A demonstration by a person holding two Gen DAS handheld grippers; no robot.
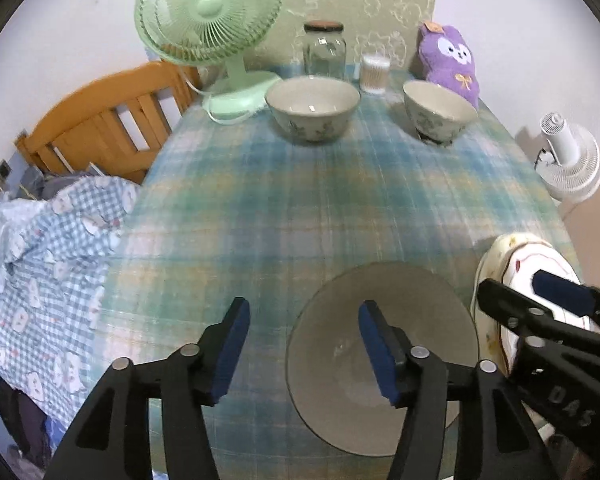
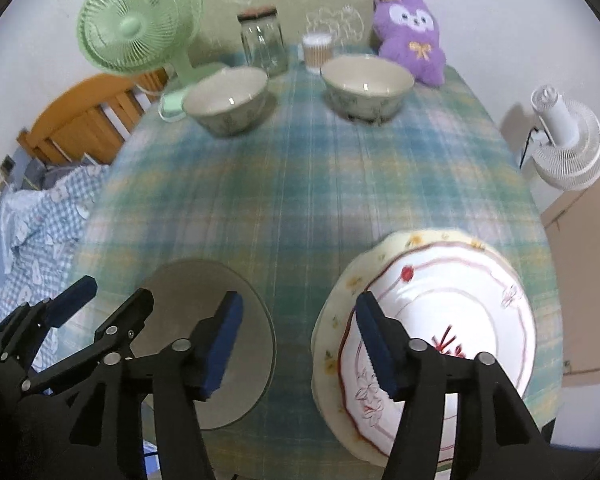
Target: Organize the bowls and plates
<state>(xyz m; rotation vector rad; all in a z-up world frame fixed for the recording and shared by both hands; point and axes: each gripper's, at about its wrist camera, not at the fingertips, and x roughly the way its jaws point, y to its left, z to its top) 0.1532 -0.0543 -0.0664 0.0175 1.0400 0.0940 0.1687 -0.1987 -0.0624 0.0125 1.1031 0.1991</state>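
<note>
While both bowls sit at twelve o'clock on the worktop, left tongs gape empty over the glass plate; right tongs gape empty, seemingly above the stacked plates.

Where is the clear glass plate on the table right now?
In both wrist views the clear glass plate lies flat near the front edge of the table, left of the stacked white plates, under the open left gripper.
</note>
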